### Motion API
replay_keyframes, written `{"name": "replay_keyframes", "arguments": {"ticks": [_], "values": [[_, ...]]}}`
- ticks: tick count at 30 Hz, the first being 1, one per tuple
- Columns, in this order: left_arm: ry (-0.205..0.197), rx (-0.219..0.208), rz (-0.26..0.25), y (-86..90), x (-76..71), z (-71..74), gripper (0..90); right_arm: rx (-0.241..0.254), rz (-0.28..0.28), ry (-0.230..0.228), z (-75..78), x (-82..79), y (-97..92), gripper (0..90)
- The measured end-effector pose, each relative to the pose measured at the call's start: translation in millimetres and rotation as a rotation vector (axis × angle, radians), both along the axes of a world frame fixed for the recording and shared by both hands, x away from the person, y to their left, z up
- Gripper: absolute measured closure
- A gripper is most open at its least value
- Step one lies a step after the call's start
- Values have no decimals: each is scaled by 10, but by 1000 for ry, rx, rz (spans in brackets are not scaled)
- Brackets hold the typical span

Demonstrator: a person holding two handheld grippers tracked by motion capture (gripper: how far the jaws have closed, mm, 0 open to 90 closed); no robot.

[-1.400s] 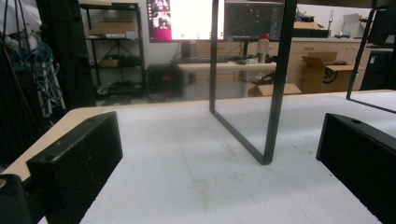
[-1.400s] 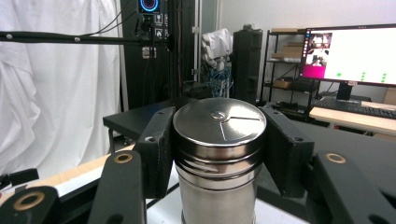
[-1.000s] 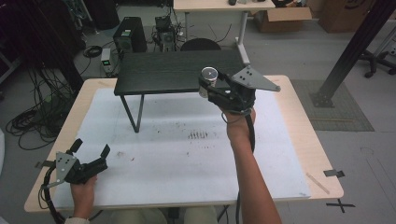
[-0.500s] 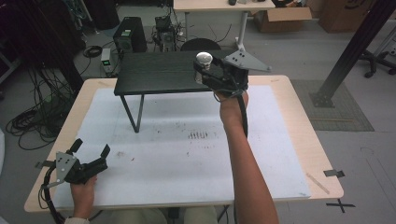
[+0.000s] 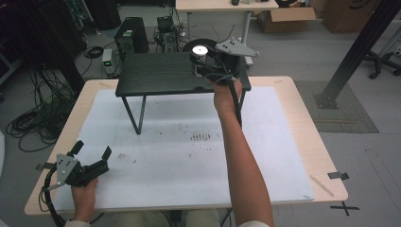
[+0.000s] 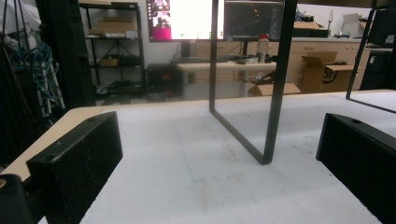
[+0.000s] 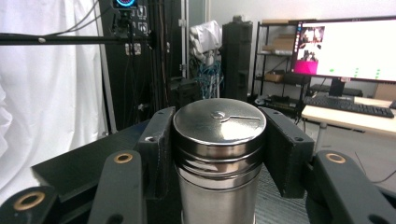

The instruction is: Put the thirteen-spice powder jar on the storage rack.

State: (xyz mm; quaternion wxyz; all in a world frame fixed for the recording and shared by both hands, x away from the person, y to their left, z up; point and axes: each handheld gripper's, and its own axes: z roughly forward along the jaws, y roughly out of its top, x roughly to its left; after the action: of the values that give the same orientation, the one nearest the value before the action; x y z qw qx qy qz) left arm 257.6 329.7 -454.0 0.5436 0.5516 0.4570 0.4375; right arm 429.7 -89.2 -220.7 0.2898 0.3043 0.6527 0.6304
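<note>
Now right claw (image 7: 218, 154) clamped on shiny ribbed steel canister (image 7: 218, 154); left claw (image 6: 219, 158) apart over white mat (image 6: 196, 186).

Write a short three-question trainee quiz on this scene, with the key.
1. True or false: the right gripper is shut on the steel canister.
2. What does the canister hang over? A) the black stand B) the white mat C) the floor
3. Fill in: the left gripper has its jaws ____, with nothing between them.

Key
1. True: both pads press its sides.
2. A, at the stand's right end.
3. Open, low over the mat's near left corner.
</note>
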Motion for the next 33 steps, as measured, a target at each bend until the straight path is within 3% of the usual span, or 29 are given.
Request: {"name": "replay_keyframes", "arguments": {"ticks": [2, 11, 14, 23, 33], "values": [[0, 2, 0, 1, 1, 1, 8, -3, -9, 21, 8, 110, 41, 489], [0, 0, -1, 1, 1, 0, 7, -20, -35, 107, -47, 335, 129, 489], [0, 1, -1, 1, 1, 1, 8, -27, -36, 140, -80, 373, 142, 489], [2, -1, -1, -2, 1, 0, 8, -41, -21, 185, -125, 411, 156, 488], [1, 0, -1, -3, 1, 0, 8, -38, -16, 207, -159, 430, 143, 485]]}}
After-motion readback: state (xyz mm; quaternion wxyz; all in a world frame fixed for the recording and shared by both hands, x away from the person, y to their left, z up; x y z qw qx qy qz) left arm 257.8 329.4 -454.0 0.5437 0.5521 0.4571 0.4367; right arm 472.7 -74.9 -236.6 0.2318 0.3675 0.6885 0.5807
